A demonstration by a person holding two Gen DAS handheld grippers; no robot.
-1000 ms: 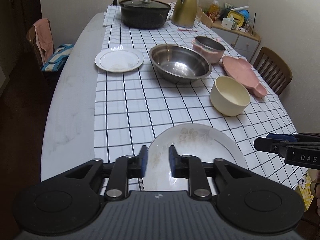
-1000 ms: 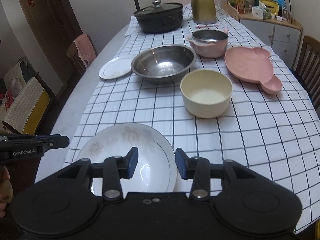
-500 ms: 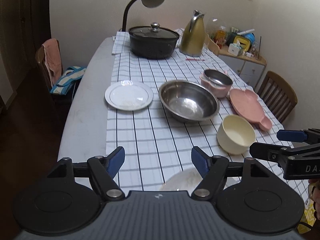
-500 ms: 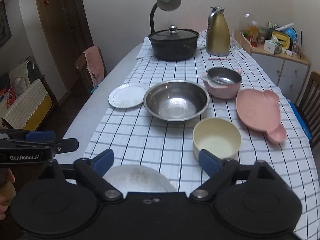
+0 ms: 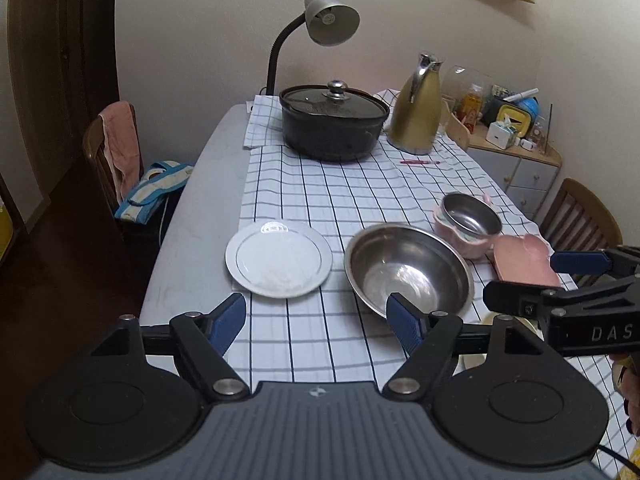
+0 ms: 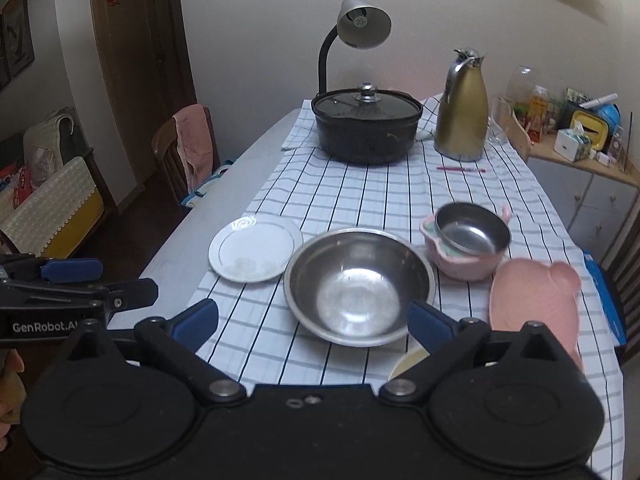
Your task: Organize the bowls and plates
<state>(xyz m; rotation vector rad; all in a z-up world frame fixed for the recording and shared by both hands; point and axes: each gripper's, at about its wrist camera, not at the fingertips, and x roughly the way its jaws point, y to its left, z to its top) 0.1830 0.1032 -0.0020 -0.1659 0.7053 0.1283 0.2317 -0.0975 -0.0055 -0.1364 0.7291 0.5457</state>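
- Dim dining rm, long tabletop (image 5: pixel 188 248) w/ checked cloth (image 5: pixel 352 200); wooden chair (image 5: pixel 100 152) w/ pink towel at its left side.
- Far end: black lidded pot (image 5: pixel 334 128), gold jug (image 5: pixel 416 120), gooseneck lamp (image 5: pixel 320 24) behind.
- Mid-table: white plate (image 5: pixel 279 264) flat on cloth's left edge; big steel bowl (image 5: pixel 408 272) just beside it on the right, apart.
- Right of that: small steel bowl (image 6: pixel 472 230) nested in pink bowl (image 6: pixel 464 266), tilted; pink plate (image 6: pixel 536 300) near cloth's right edge.
- Cream bowl (image 6: pixel 408 360) mostly hidden behind right tool's body, only rim showing.
- Left tool (image 5: pixel 318 322): jaws wide apart, opening, nothing between; hovering over cloth nr the near edge.
- Right tool (image 6: pixel 312 320): jaws wide apart, opening, nothing gripped; steel bowl seen beyond the gap, no contact.
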